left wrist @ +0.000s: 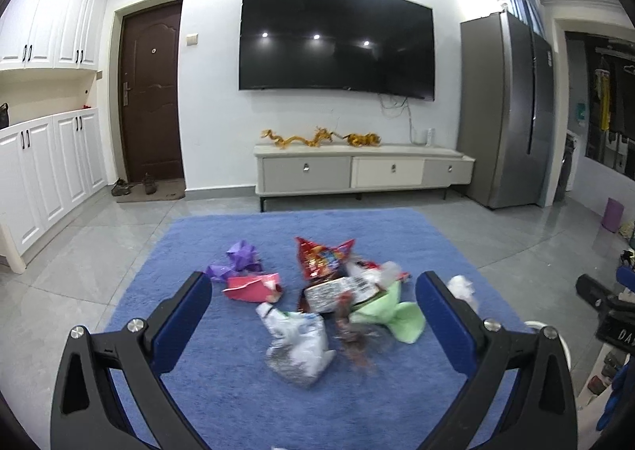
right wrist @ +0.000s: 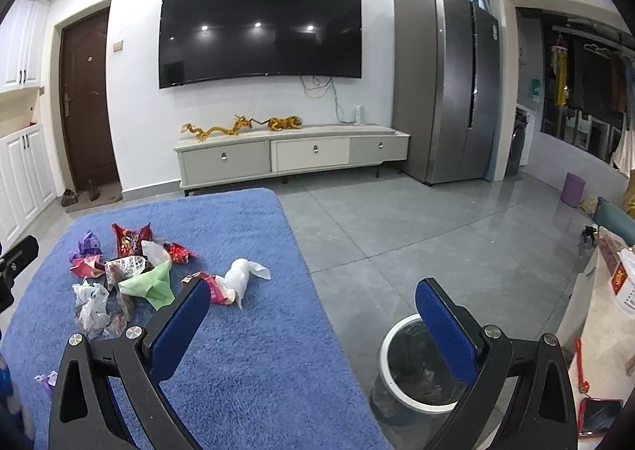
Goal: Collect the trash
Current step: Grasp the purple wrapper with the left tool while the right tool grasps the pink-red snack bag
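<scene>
A pile of trash lies on the blue rug (left wrist: 238, 390): a crumpled white wrapper (left wrist: 295, 346), a red snack bag (left wrist: 321, 257), a pink wrapper (left wrist: 254, 287), purple paper (left wrist: 238, 259) and green paper (left wrist: 391, 311). My left gripper (left wrist: 313, 315) is open and empty, its fingers either side of the pile, above it. My right gripper (right wrist: 313, 319) is open and empty, over the rug's right edge (right wrist: 317, 291). A white tissue (right wrist: 242, 275) lies beside its left finger. A bin with a dark liner (right wrist: 412, 370) stands on the floor under its right finger.
A TV cabinet (left wrist: 357, 170) stands against the far wall under a black TV (left wrist: 337, 39). A grey fridge (left wrist: 508, 108) is at the right. A purple bin (right wrist: 573, 190) stands far right. White cupboards (left wrist: 51, 168) line the left wall. Grey tiled floor (right wrist: 397, 227) surrounds the rug.
</scene>
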